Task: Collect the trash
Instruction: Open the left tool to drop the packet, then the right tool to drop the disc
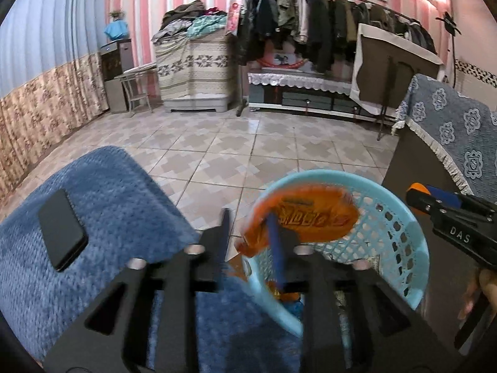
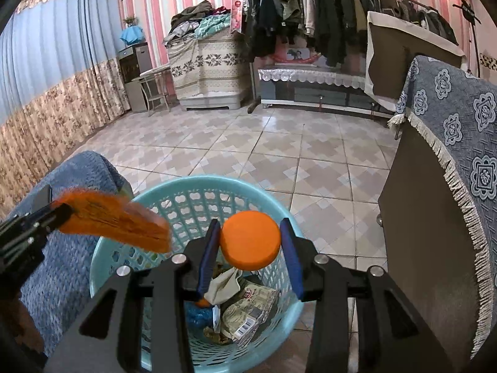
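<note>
My orange wrapper (image 1: 303, 217) hangs over the near rim of the basket (image 1: 400, 217), blurred, and it lies against the right blue pad of my left gripper (image 1: 250, 236); the other finger stands apart from it, so the jaws are parted and I see no pinch on the wrapper. From my right wrist the wrapper (image 2: 115, 219) sticks out from the left gripper's (image 2: 63, 213) tip above the basket's (image 2: 192, 191) left rim. My right gripper (image 2: 250, 242) is clamped on an orange lid (image 2: 250, 241), both blue pads pressed to its sides, and holds it right above the basket's middle. Down inside the basket lie crumpled papers (image 2: 248, 310) and a blue scrap. Left of the basket is a blue blanket (image 1: 124, 192) with a black phone (image 1: 62, 230) lying flat on it. Right of the basket stands a dark cabinet under a patterned cloth (image 2: 459, 130). Beyond the basket runs the tiled floor (image 2: 248, 143).
</note>
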### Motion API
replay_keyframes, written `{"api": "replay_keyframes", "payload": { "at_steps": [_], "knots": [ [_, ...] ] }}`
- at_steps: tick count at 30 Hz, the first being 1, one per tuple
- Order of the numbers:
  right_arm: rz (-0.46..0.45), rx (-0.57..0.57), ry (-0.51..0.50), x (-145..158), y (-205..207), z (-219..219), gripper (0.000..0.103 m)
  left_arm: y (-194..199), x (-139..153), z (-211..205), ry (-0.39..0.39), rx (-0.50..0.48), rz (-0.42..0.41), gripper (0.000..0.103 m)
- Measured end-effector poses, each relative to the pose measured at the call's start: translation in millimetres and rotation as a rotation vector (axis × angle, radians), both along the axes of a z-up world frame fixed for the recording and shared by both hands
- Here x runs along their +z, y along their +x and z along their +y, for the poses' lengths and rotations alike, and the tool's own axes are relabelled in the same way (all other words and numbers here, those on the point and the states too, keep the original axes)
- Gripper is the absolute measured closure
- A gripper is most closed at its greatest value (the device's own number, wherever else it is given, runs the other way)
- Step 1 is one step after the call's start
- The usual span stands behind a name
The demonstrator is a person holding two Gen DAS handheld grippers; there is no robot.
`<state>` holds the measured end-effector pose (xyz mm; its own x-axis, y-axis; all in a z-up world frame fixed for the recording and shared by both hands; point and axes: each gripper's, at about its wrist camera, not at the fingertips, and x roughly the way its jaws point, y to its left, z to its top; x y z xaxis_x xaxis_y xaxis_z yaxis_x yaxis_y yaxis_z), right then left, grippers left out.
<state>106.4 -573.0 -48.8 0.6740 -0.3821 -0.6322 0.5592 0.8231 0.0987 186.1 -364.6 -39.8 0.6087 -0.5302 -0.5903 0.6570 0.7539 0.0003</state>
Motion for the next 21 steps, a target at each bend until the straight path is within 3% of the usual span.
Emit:
{"api": "replay_keyframes", "payload": {
  "at_steps": [1, 2, 6, 8, 11, 21],
  "knots": [
    [-0.001, -0.003, 0.004, -1, -1, -2, 0.063, -2, 1, 0, -0.009, 0.000, -0.010, 0.050],
    [-0.001, -0.004, 0.008, -1, -1, -2, 0.063, -3, 2, 0, -0.017, 0.003, -0.019, 0.043],
    [0.005, -0.004, 0.015, -5, 1, -2, 0.063, -4, 4, 2, -0.023, 0.010, -0.027, 0.039],
    [0.009, 0.000, 0.012, -6, 2, -2, 0.063, -3, 8, 9, -0.029, 0.038, -0.041, 0.025],
    [0.009, 0.008, 0.007, -7, 5, 2, 0.063, 1, 14, 23, -0.036, 0.085, -0.073, 0.016],
    [0.007, 0.057, 0.009, -12, 23, 14, 0.063, 15, 25, 73, -0.074, 0.216, -0.069, 0.005]
  ]
}}
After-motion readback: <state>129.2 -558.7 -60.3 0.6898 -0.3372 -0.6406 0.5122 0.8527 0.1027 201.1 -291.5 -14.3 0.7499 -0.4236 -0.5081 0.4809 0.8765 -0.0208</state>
